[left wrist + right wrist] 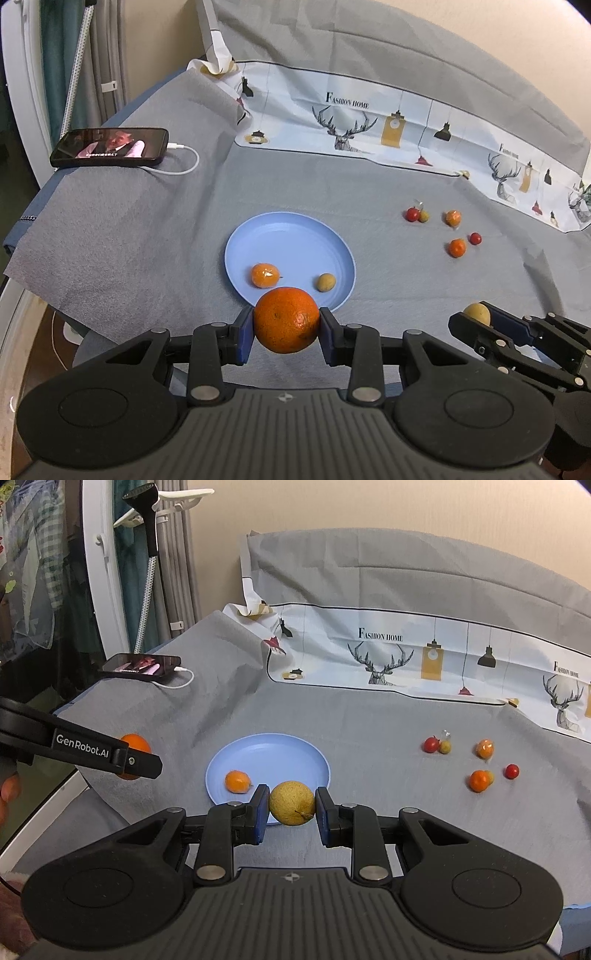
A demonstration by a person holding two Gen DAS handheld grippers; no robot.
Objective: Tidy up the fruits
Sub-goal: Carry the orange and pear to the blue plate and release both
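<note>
My left gripper [286, 326] is shut on a large orange [284, 314], held just above the near rim of a blue plate [288, 236]. On the plate lie a small wrapped orange fruit [265, 275] and a small yellow-brown fruit [325, 282]. My right gripper [291, 806] is shut on a round yellow fruit [291, 799], over the plate's [266, 760] near edge. Each gripper shows in the other's view: the right gripper [476, 321] low at the right, the left gripper [147, 764] at the left with the orange [137, 744] behind its finger.
Several small fruits lie loose on the grey cloth to the right: red tomatoes [412, 214] [475, 238], a small orange [458, 247], a wrapped one [453, 218]. A phone [109, 147] with a white cable sits far left. A printed cloth [369, 122] runs along the back.
</note>
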